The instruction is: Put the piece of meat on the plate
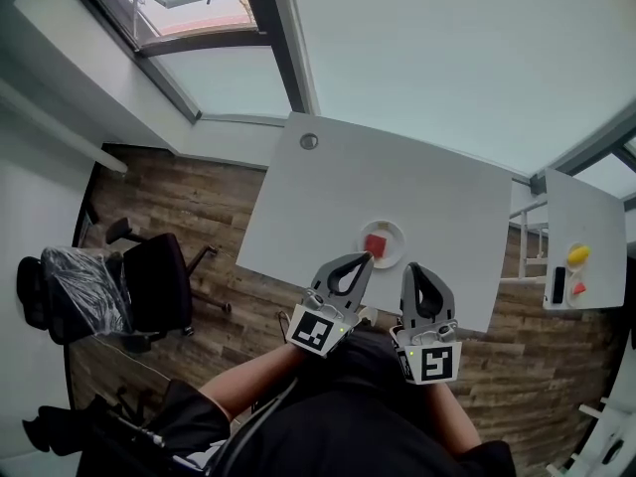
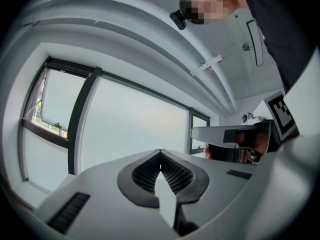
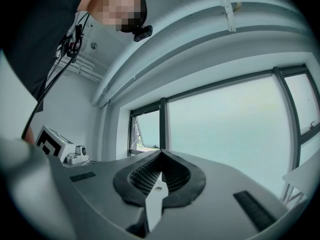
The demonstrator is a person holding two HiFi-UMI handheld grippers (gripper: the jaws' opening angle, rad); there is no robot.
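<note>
A red piece of meat lies on a small white plate near the front edge of the white table. My left gripper is shut and empty, its tip right at the plate's near rim. My right gripper is also shut and empty, just to the right and nearer to me. In the left gripper view the closed jaws point level toward the windows, with the right gripper beside them. The right gripper view shows closed jaws and the left gripper's marker cube.
A black office chair stands on the wooden floor to the left. A second small white table at the right carries a yellow object, a red object and a dark one. A round grommet sits at the table's far corner.
</note>
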